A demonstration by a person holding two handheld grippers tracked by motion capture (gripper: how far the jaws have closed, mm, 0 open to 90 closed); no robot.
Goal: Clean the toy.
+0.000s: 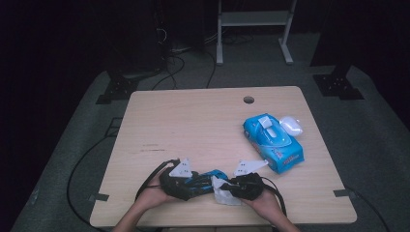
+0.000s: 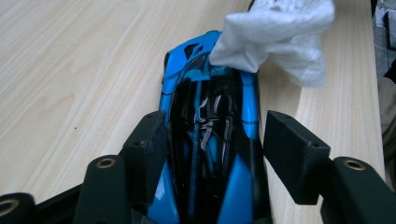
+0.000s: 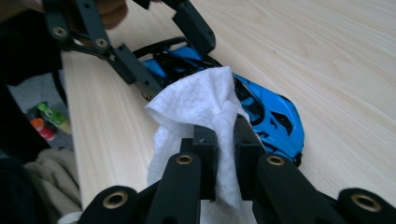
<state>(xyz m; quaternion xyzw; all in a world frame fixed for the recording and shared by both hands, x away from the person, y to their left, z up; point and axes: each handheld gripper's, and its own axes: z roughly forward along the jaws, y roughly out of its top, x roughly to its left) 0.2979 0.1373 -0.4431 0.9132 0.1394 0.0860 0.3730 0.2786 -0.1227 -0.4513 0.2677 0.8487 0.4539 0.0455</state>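
With your left gripper point(image 2: 210, 140) half open around the blue toy car point(image 1: 205, 180) at lower centre, pads not pressing, and your right gripper point(image 3: 225, 135) clamping the white wipe point(image 3: 196, 100), wiping could shove it away.

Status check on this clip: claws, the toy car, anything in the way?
Right claw shut on crumpled white wipe. Left claw open astride glossy blue toy car, one pad off it. Wipe touching car's end. Blue wipes pack well clear.
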